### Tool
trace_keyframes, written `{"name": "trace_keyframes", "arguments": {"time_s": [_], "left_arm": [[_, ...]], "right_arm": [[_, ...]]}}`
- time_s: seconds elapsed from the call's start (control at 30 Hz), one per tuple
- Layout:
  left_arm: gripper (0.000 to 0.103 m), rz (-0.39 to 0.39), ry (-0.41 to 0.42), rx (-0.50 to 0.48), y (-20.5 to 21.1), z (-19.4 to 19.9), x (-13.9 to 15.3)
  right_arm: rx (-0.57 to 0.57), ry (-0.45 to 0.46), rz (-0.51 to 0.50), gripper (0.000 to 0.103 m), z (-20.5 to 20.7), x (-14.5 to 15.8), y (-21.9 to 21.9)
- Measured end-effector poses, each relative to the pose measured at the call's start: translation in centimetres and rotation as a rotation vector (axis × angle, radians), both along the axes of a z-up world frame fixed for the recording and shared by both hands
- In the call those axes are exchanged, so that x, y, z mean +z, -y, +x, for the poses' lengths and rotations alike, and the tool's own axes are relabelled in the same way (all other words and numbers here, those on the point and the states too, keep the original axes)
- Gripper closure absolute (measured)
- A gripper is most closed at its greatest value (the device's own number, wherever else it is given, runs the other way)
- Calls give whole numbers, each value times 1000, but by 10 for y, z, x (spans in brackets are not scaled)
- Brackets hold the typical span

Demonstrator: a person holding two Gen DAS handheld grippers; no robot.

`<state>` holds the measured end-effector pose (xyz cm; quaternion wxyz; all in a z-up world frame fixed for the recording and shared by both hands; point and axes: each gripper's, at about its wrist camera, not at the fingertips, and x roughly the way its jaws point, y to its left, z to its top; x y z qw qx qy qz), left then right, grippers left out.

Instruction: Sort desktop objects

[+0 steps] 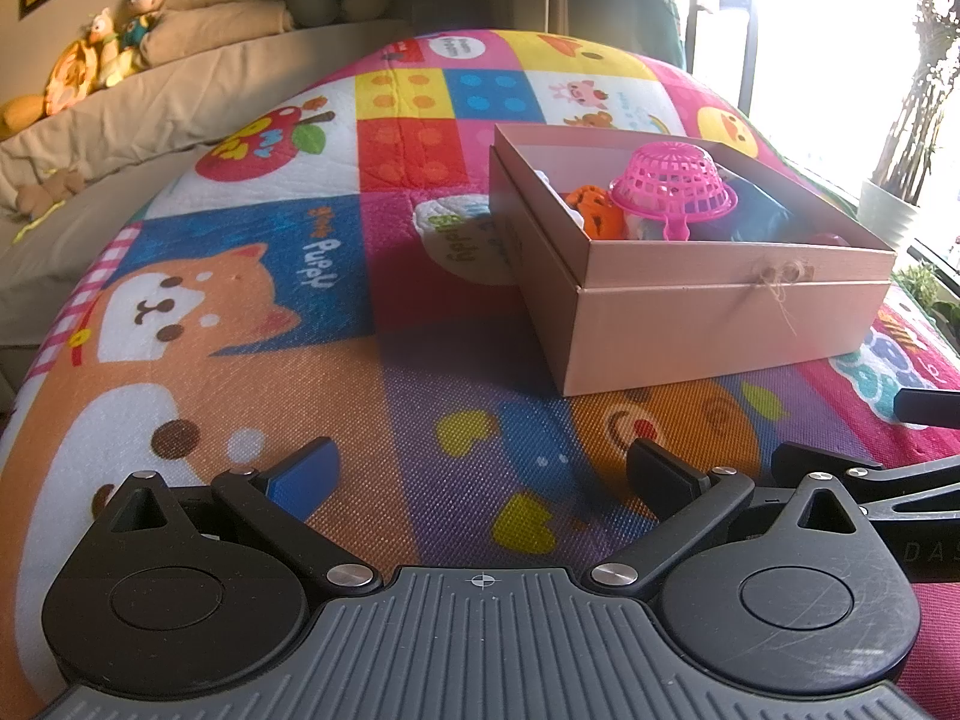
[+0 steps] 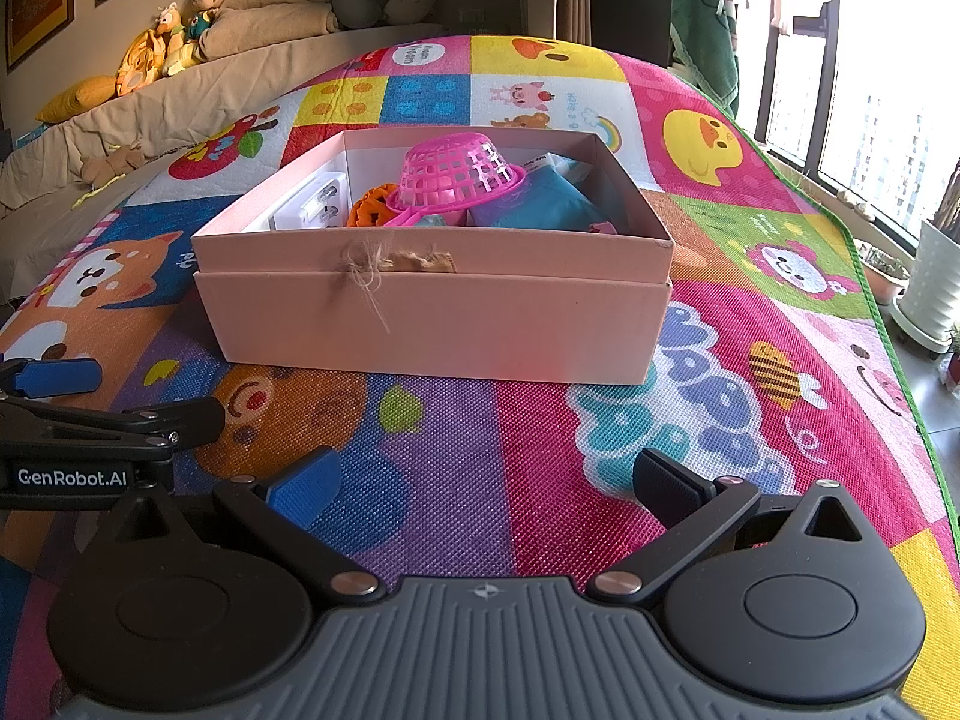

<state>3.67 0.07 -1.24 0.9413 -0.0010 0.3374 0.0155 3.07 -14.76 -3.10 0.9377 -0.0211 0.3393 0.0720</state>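
Gaping wide and empty, both claws, left (image 1: 480, 474) and right (image 2: 480, 480), face bare mat (image 2: 480, 450) before the box (image 2: 432, 324).

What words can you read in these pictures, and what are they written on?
"GenRobot.AI": on the left gripper, seen from the right wrist.
"Puppy": on the play mat, beside the dog picture.
"DAS", cut off: on the right gripper's body.
Other mat words, by the apple, pig and flower, are too small or blurred.

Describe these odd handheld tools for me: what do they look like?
Each tool, left and right, is mostly black: two round hinge discs, angled link arms with silver rivets, and a ribbed grey base bearing a small crosshair mark. One finger carries a blue textured pad. White "GenRobot.AI" lettering marks the left one.
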Motion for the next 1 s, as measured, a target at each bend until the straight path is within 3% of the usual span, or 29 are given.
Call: {"name": "trace_keyframes", "arguments": {"time_s": [1.0], "left_arm": [[0, -5, -10, -22, -2, -1, 2]], "right_arm": [[0, 0, 0, 0, 0, 0, 0]]}}
